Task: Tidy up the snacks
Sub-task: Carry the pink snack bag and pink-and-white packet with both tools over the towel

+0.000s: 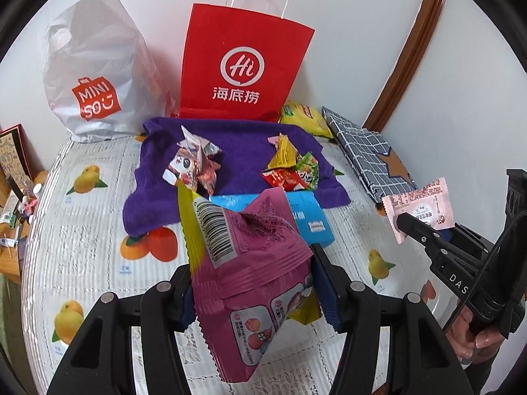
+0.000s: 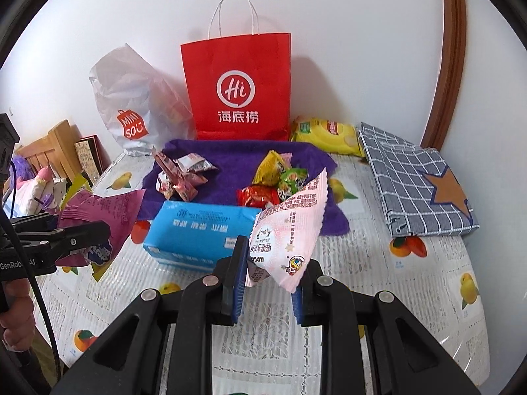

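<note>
**Both tongs loaded, above tabletop**

Left tongs (image 1: 253,293) clamped on crumpled magenta snack bag (image 1: 243,253), held up in front of purple towel (image 1: 230,154). Right tongs (image 2: 268,283) closed on pale pink snack packet (image 2: 286,233), also lifted, near side of towel. Blue tissue pack (image 2: 201,230) on towel's near edge. Two loose snack piles on towel: pinkish wrappers (image 2: 181,174) left, red/green/yellow ones (image 2: 273,181) right. Red paper bag (image 2: 238,89) upright behind towel.
</note>
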